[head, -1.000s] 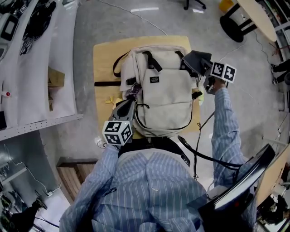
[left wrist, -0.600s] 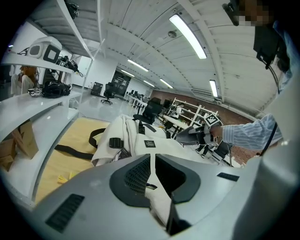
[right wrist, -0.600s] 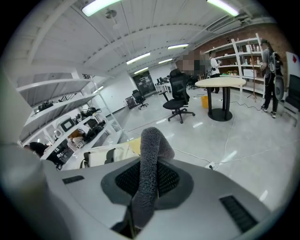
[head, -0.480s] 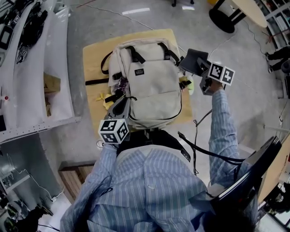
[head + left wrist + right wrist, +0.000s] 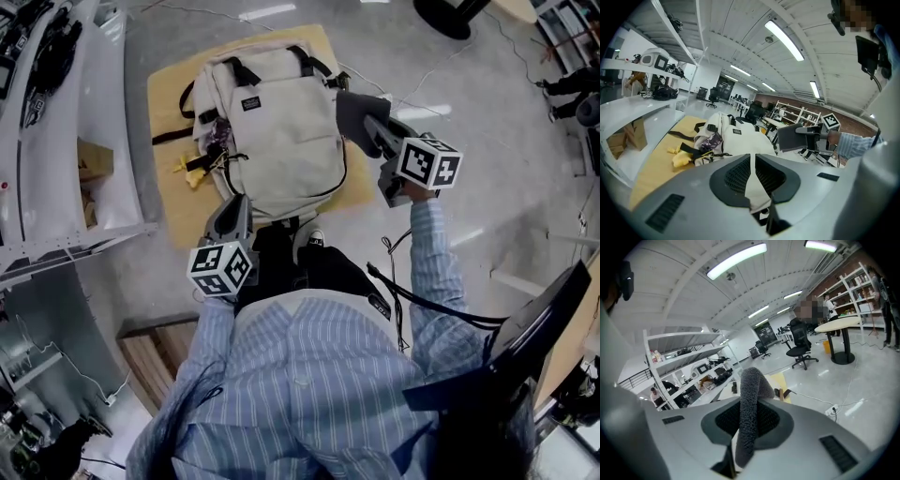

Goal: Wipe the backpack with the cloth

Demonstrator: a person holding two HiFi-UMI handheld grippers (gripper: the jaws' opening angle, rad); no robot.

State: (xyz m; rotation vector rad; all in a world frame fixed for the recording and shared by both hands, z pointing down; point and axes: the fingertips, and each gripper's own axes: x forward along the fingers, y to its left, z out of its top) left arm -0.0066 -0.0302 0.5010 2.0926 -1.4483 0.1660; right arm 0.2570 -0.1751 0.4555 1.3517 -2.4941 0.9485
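Nearest the person, the left gripper [image 5: 236,208] sits at the backpack's [image 5: 277,127] bottom edge, at the corner closest to the body. Its fingers [image 5: 731,176] are drawn almost together, with a strip of the cream fabric pinched between them. This hold probably pins the bag so that it cannot slide under wiping strokes.

The backpack lies flat on the tan tabletop [image 5: 173,214], front panel up and shoulder straps at its far end.

At the backpack's right side the right gripper [image 5: 375,129] holds the grey cloth [image 5: 352,112]. Its fingers [image 5: 771,420] are clamped on one edge, so the fuzzy sheet stands free beyond them, ready to be laid against the fabric. The cloth appears level with the backpack's right flank, touching or just off it; I cannot tell which.

A yellow item [image 5: 187,171] lies against the backpack's left side.
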